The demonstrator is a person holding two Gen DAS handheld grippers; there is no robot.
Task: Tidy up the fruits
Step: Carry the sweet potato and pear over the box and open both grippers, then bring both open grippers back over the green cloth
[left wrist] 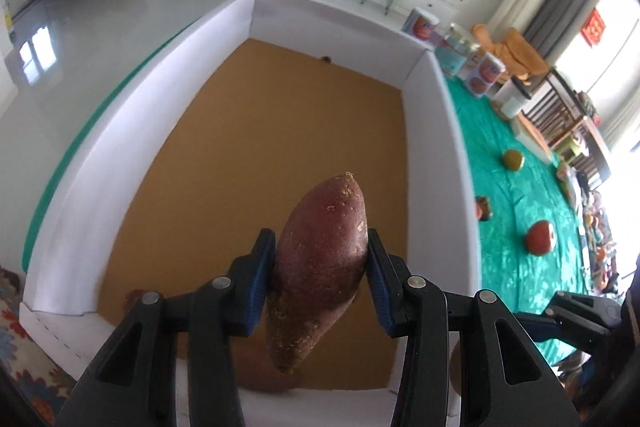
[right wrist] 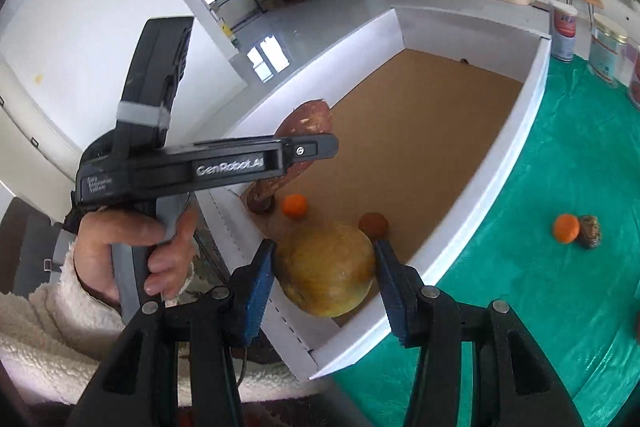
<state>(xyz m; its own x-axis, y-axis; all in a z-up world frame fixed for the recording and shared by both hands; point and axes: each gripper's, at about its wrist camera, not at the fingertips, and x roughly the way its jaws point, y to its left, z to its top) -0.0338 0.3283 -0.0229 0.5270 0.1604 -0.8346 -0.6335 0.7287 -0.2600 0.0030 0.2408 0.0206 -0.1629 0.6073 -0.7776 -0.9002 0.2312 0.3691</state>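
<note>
Our left gripper (left wrist: 320, 259) pinches a sweet potato (left wrist: 318, 267) above the box (left wrist: 120, 155). Our right gripper (right wrist: 324, 267) pinches a melon (right wrist: 326, 269) over its near end. The jaws hold only the middles, so either could slip and bump the orange (right wrist: 295, 206) below.

Left hand-held gripper (left wrist: 320, 279) tilted steeply downward, blue pads (left wrist: 262, 281) clamped on both flanks of a sweet potato (left wrist: 320, 263). Right hand-held gripper (right wrist: 324, 275) likewise angled down, pads pressed against a round yellow-green melon (right wrist: 326, 269). Left hand (right wrist: 132, 251) wrapped around its handle, fleecy white sleeve (right wrist: 48, 339) at the wrist.
</note>
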